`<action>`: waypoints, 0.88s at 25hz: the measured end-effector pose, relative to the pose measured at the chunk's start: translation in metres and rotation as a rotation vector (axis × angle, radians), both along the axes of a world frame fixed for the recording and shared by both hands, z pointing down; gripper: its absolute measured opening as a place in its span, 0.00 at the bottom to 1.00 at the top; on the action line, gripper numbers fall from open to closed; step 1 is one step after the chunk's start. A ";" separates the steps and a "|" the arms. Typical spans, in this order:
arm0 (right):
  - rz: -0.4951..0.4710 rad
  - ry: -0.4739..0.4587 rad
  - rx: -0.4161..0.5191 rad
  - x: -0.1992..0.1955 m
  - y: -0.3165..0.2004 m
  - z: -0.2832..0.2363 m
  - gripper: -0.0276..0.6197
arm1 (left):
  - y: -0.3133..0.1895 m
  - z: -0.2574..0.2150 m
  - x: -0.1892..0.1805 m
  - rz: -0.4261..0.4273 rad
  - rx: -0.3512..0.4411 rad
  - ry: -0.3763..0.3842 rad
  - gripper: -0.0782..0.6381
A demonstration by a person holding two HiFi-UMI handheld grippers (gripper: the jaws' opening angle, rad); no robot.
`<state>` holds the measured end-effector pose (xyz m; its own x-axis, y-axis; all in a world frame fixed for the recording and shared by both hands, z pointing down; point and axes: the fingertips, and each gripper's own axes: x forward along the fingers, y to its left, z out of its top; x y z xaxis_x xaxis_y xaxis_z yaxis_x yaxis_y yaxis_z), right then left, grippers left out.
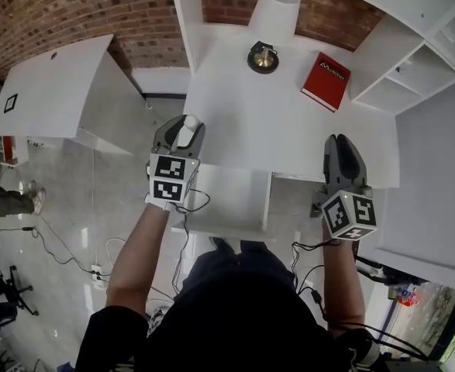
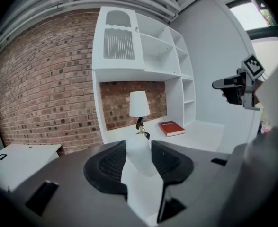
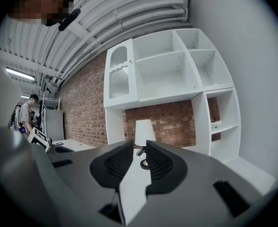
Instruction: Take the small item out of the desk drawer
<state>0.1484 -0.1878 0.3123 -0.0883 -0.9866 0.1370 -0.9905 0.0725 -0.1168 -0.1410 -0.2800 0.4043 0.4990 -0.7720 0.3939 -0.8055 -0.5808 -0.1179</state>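
Brick wall (image 1: 72,14) behind, white shelves (image 1: 413,68) to the right, grey tiled floor below. White desk (image 1: 243,122) carries a lamp (image 1: 274,14) and a red book (image 1: 325,80), well apart, both toward the back.

Left claw (image 1: 182,126) grips the small white item (image 2: 141,160), raised above the desk's left front. Item is out of the drawer (image 1: 227,200), which looks pulled open below the front edge, though the angle is poor.

Right claw (image 1: 342,147) is narrow with nothing between the jaws, at the desk's right front edge.

Likely next: set the item down. Lower it upright onto bare desk clear of lamp and book, and release only once it rests steady.
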 end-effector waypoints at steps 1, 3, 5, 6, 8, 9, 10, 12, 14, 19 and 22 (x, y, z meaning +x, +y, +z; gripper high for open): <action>-0.001 -0.005 -0.003 0.004 -0.004 0.003 0.17 | -0.005 0.011 0.003 -0.009 -0.016 -0.007 0.34; -0.005 -0.012 -0.010 0.014 -0.011 0.007 0.16 | -0.018 0.030 0.009 -0.035 -0.039 -0.022 0.34; -0.008 -0.018 -0.021 0.027 -0.018 0.013 0.16 | -0.031 0.048 0.018 -0.057 -0.059 -0.031 0.34; -0.007 -0.020 -0.028 0.034 -0.021 0.016 0.16 | -0.037 0.056 0.024 -0.064 -0.068 -0.030 0.34; -0.005 -0.025 -0.043 0.047 -0.027 0.023 0.16 | -0.050 0.071 0.036 -0.070 -0.075 -0.035 0.34; -0.005 -0.027 -0.050 0.054 -0.030 0.027 0.16 | -0.056 0.079 0.042 -0.071 -0.073 -0.044 0.34; -0.006 -0.028 -0.058 0.059 -0.034 0.031 0.15 | -0.062 0.087 0.048 -0.070 -0.070 -0.056 0.34; -0.009 -0.028 -0.077 0.069 -0.041 0.040 0.15 | -0.074 0.106 0.058 -0.074 -0.075 -0.078 0.34; -0.013 -0.028 -0.097 0.078 -0.049 0.050 0.15 | -0.086 0.122 0.064 -0.086 -0.092 -0.089 0.34; -0.020 -0.035 -0.139 0.097 -0.070 0.074 0.15 | -0.109 0.154 0.074 -0.114 -0.130 -0.111 0.34; -0.034 -0.035 -0.153 0.099 -0.082 0.081 0.15 | -0.122 0.165 0.079 -0.117 -0.143 -0.121 0.34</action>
<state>0.2475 -0.2696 0.3938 -0.1284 -0.9507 0.2822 -0.9830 0.0843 -0.1633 -0.0624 -0.4023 0.5698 0.3521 -0.7538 0.5548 -0.8533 -0.5021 -0.1405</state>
